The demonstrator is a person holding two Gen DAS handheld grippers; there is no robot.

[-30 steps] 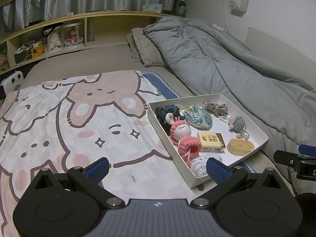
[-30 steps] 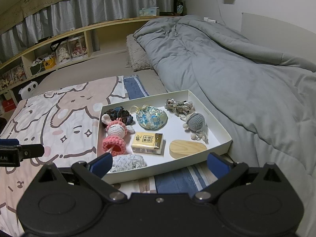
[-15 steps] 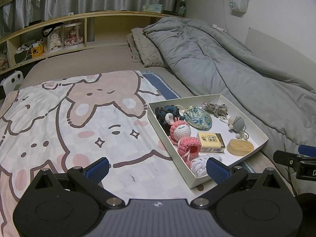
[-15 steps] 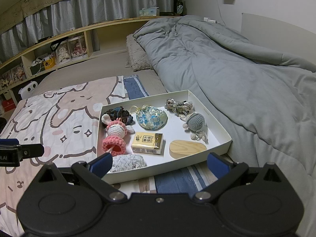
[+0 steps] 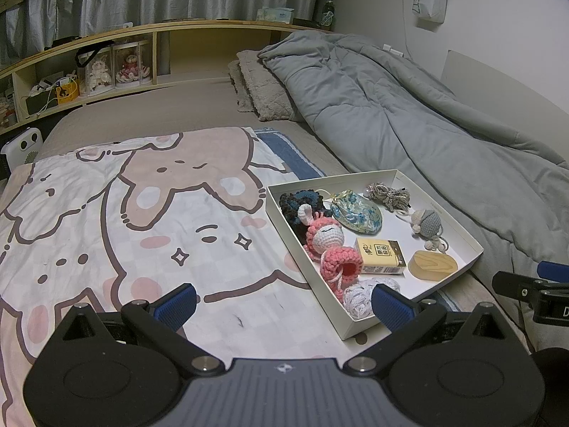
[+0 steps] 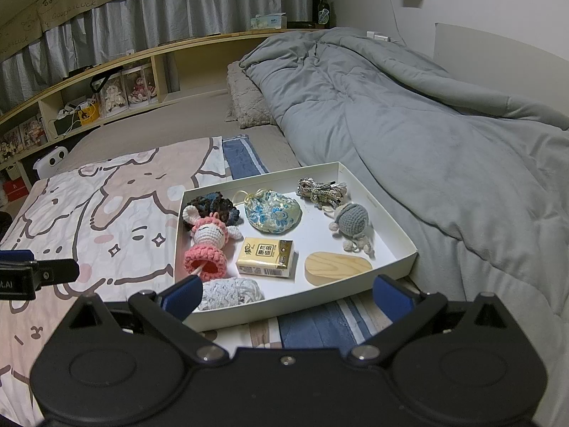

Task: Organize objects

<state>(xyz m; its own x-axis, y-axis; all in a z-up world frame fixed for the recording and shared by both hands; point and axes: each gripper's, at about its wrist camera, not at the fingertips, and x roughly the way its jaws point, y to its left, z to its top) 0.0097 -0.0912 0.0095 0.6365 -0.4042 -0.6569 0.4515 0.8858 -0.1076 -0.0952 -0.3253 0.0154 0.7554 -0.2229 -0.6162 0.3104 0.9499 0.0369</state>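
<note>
A white shallow box [image 6: 409, 240] [image 5: 474, 249] lies on the bed and holds several small things: a pink crocheted bunny doll [image 6: 208, 240] [image 5: 329, 245], a yellow tissue pack [image 6: 266, 254] [image 5: 380, 254], a wooden oval block [image 6: 338, 267] [image 5: 432, 267], a floral pouch [image 6: 272, 211], a grey crocheted toy [image 6: 352, 219], a rope bundle [image 6: 320, 188], a dark scrunchie [image 6: 213, 203] and a white crocheted piece [image 6: 231, 291]. My right gripper [image 6: 286, 295] hangs open just before the box's near edge. My left gripper [image 5: 282, 304] stands open over the blanket, left of the box. Neither holds anything.
A cartoon rabbit blanket [image 5: 106, 220] covers the left of the bed. A grey duvet [image 6: 426, 124] is heaped along the right by the wall, with a pillow [image 5: 259, 89] behind. Wooden shelves [image 5: 106, 67] with boxed dolls run along the back.
Both views have barely shifted; the box sits a touch closer in the right wrist view. The grippers stay open.
</note>
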